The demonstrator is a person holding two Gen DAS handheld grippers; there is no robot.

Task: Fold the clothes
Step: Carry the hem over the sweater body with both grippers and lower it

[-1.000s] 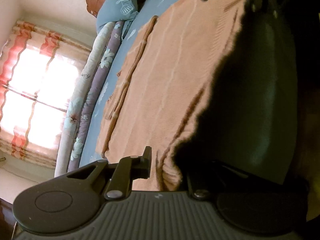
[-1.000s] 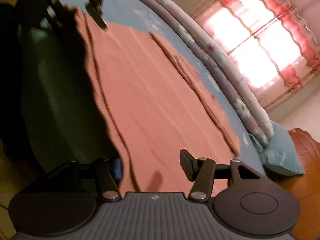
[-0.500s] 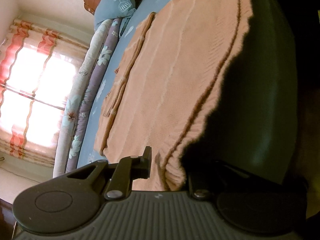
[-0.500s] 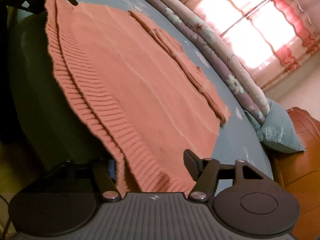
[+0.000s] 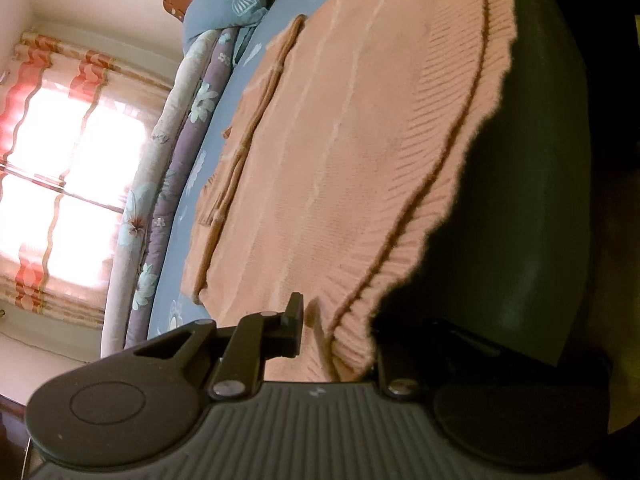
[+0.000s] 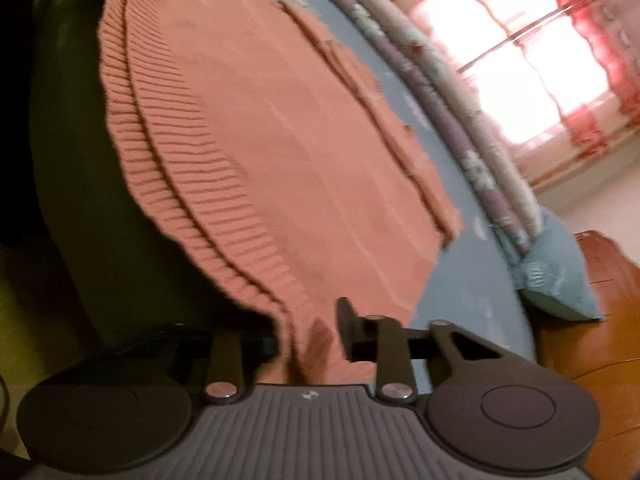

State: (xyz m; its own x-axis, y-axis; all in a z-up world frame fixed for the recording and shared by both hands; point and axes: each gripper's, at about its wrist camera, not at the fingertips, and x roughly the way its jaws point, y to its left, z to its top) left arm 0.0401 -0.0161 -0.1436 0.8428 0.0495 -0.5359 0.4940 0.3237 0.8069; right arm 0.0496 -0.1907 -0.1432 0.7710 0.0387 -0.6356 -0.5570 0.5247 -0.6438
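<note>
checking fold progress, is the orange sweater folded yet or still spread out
Mostly spread: the orange sweater lies flat on the blue bed, ribbed hem at the edge.

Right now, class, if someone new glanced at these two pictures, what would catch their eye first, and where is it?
First, the big salmon-pink knitted sweater spread flat across the blue bedsheet, its ribbed hem hanging over the near edge of the bed. Next, the glowing window behind red-striped curtains beyond the far side. Each tool has a hem corner between its jaws: the left tool, and the right tool, whose jaws are closing.
</note>
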